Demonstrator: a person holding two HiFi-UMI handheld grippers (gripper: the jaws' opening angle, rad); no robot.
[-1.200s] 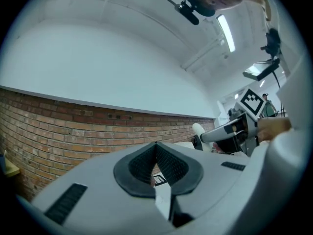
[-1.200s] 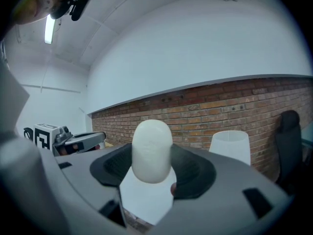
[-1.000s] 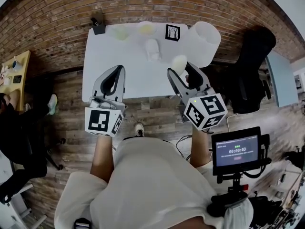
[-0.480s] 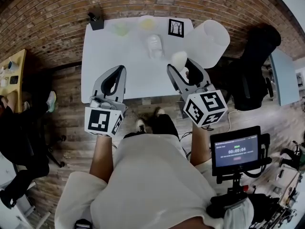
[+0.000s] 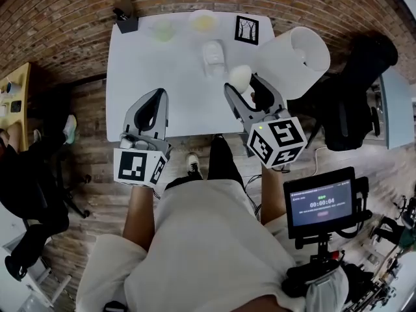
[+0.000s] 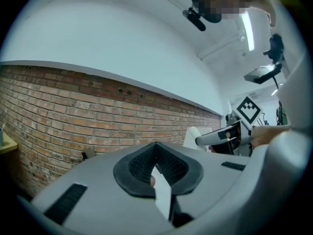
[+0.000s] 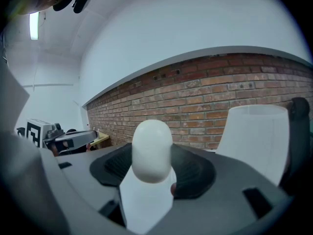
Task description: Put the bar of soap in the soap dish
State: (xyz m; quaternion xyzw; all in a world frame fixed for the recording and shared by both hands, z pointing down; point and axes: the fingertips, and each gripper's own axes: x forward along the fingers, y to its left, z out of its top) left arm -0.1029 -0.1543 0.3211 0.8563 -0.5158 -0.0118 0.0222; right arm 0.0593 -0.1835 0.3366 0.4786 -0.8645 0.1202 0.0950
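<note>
My right gripper (image 5: 241,83) is shut on a pale oval bar of soap (image 5: 240,77), held above the table's right part. In the right gripper view the bar of soap (image 7: 152,151) stands up between the dark pads (image 7: 193,173). A small white oblong soap dish (image 5: 213,55) lies on the white table (image 5: 175,77), just beyond and left of the soap. My left gripper (image 5: 158,97) hovers over the table's near left, shut and holding nothing; its jaw tips (image 6: 156,147) meet in the left gripper view.
At the table's far edge stand a greenish bowl (image 5: 162,30), a yellowish bowl (image 5: 203,21), a marker card (image 5: 247,30) and a black object (image 5: 125,23). A big white cylinder (image 5: 300,52) and a black chair (image 5: 356,90) stand to the right. Near my right side is a monitor (image 5: 322,203).
The person has stepped up to the table, so both grippers now reach farther over it. The right gripper still grips the soap, and the left stays shut.
</note>
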